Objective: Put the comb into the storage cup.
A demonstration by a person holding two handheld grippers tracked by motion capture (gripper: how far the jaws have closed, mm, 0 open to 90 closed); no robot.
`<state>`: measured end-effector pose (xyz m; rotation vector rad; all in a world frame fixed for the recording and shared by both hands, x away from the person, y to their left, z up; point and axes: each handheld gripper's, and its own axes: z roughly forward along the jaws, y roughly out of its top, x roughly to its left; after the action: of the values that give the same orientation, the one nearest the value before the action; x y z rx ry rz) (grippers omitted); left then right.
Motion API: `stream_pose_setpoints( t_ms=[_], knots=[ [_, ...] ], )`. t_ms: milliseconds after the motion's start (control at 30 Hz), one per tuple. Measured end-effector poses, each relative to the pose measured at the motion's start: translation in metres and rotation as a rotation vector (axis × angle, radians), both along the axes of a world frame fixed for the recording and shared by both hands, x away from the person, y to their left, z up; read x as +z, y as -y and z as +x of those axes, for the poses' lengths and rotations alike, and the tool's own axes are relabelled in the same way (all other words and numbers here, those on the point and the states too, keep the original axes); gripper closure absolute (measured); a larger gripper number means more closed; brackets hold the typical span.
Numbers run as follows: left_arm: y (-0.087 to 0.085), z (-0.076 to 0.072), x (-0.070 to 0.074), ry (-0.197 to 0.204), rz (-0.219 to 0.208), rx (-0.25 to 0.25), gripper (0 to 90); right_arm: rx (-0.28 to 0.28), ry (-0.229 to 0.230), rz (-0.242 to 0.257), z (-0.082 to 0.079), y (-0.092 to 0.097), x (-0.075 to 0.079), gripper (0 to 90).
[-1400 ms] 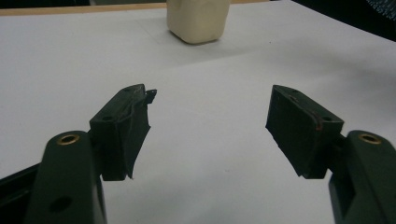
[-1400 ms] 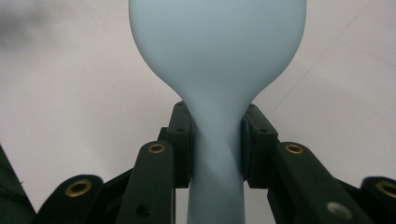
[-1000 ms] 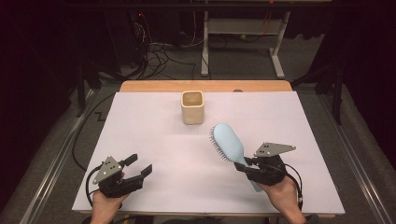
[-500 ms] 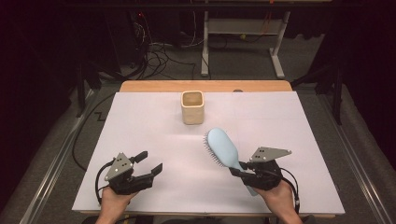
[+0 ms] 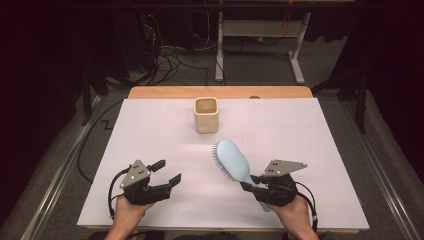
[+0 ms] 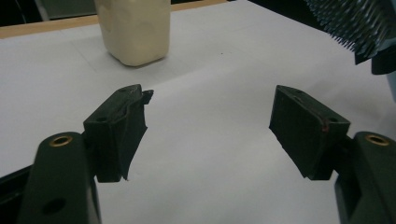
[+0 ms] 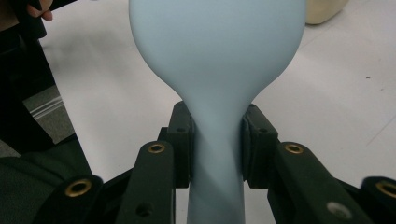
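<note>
In the high view, a light blue hairbrush [image 5: 234, 163] is held by its handle in the right gripper [image 5: 250, 183], its head angled up and away beyond the jaws; a cream cup [image 5: 205, 114] stands farther off past the brush on the white table [image 5: 150, 130]. The left gripper [image 5: 167, 172] is seen with nothing between its jaws. In the left gripper view, the jaws are spread wide, having just been opening, with bare table between them and the cup ahead. In the right gripper view, both pads [image 7: 181, 140] are pressed against the handle.
</note>
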<state>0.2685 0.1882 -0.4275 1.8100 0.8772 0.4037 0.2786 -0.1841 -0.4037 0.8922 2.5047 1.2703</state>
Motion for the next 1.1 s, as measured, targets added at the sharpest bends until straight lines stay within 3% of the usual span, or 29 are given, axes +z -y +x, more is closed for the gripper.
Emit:
stream_pose_setpoints(
  t_ms=[433, 1100],
  knots=[
    [0.02, 0.0, 0.003, -0.027, 0.006, -0.061, 26.3, 0.016, 0.0, -0.015, -0.001, -0.008, -0.002, 70.3],
    [0.05, 0.001, 0.008, -0.031, -0.001, -0.166, 21.8, 0.037, -0.004, -0.031, -0.002, -0.017, -0.005, 70.3]
  ],
)
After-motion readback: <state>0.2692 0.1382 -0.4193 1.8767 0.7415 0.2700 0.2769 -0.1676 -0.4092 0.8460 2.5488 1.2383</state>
